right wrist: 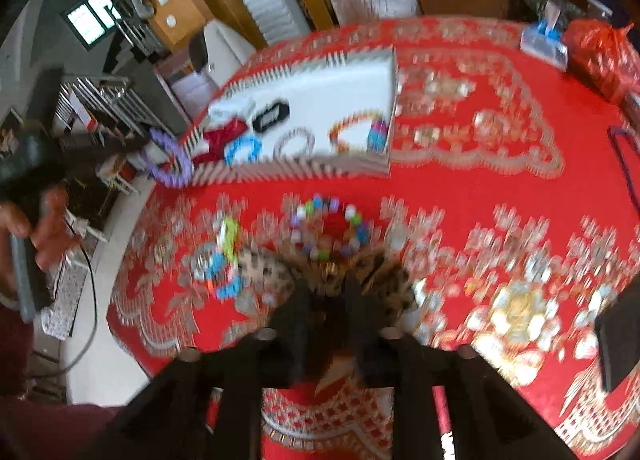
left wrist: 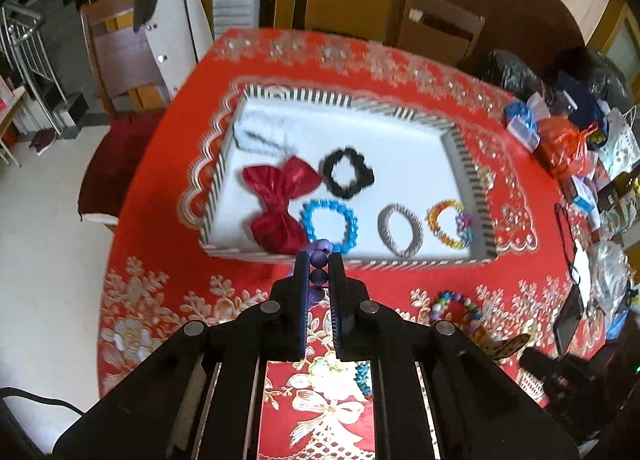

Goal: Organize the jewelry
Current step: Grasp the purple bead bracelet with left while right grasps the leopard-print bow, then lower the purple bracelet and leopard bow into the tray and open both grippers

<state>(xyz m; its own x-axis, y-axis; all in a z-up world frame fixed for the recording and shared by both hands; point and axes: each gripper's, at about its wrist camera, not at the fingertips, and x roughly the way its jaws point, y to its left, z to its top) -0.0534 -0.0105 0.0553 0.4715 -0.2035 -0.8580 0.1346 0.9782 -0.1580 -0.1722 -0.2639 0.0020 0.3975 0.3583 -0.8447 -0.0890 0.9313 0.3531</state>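
Purple bead bracelet (left wrist: 320, 260) hangs clamped between the closed fingers of the left gripper (left wrist: 319, 280), just in front of the near wall of the striped tray (left wrist: 360, 262). Inside that tray, left to right, lie a red bow (left wrist: 276, 204), a blue bracelet (left wrist: 329, 225), a black scrunchie (left wrist: 347, 172), a silver bracelet (left wrist: 401, 230) and an orange-and-blue bracelet (left wrist: 450, 224). Further right and well in front of the tray, the right gripper (right wrist: 326, 292) is closed on a leopard-print bow (right wrist: 268, 272) on the red tablecloth (right wrist: 480, 196), beside a multicoloured bead bracelet (right wrist: 330, 228).

Both fisheye views were brightly, evenly lit, with dark vignetted corners and curved edges; the right wrist view was heavily motion-blurred; the left showed only mild blur.
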